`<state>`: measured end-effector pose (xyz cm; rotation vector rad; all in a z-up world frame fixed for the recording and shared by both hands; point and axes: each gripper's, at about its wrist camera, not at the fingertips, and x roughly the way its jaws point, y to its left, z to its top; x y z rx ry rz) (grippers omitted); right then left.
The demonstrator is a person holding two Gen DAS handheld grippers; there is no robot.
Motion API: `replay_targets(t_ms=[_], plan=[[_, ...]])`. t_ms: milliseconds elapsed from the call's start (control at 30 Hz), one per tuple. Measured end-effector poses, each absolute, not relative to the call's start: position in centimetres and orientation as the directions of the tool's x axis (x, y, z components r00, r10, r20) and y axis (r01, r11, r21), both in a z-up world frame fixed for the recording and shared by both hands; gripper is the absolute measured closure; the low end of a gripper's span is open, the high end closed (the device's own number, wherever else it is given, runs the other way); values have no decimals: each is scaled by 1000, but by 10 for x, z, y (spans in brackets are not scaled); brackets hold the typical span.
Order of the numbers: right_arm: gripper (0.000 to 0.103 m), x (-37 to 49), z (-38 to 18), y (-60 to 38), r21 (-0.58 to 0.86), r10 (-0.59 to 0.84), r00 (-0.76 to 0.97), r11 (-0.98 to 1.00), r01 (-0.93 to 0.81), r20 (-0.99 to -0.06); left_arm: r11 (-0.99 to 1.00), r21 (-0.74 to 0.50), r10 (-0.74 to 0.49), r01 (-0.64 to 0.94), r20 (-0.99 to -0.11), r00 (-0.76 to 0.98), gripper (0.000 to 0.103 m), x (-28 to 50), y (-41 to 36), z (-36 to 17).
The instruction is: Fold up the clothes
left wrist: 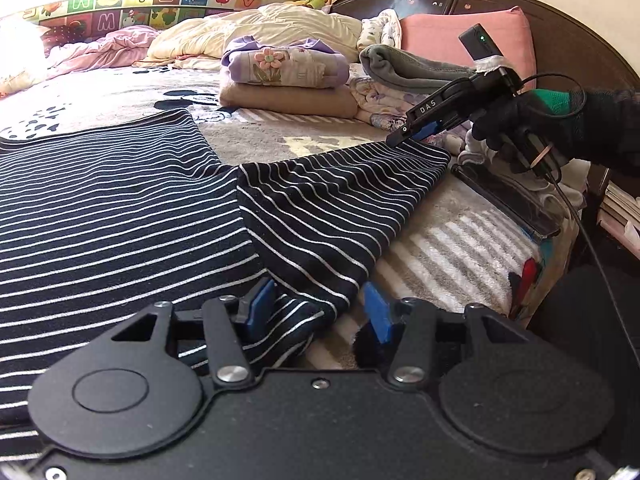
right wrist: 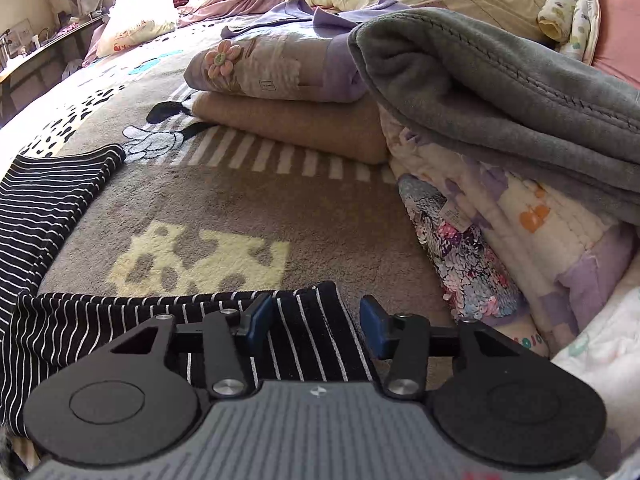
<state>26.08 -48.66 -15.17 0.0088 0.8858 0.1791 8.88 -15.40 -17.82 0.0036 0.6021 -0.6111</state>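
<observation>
Left wrist view: striped shirt (left wrist: 120,208) lies limp on the bed (left wrist: 256,140), sleeve cloth between both grippers' unclenched fingers; soft, light, best pinched at edges.

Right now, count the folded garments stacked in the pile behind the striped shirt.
2: a purple flower-patch garment on top and a tan one beneath it. The heap under the grey blanket may hide more.

Home bedroom, bed (left wrist: 460,240) with headboard (left wrist: 560,12), pillow (left wrist: 460,36), quilts (left wrist: 256,28)
</observation>
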Motion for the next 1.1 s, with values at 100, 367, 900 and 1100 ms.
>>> replay_targets(t_ms=[100, 367, 900, 1100], plan=[[93, 263, -150, -486, 85, 169, 624, 983, -163, -763, 823, -164, -537, 544, -535, 653, 55, 88, -155, -179], [91, 279, -154, -482, 30, 66, 601, 997, -70, -796, 822, -158, -533, 546, -550, 643, 53, 87, -155, -178], [57, 150, -160, -337, -68, 266, 634, 890, -451, -726, 831, -146, -517, 537, -558, 649, 51, 73, -152, -174], [54, 140, -159, -370, 48, 208, 652, 966, -255, -729, 839, -167, -515, 517, -548, 659, 51, 67, -145, -165]])
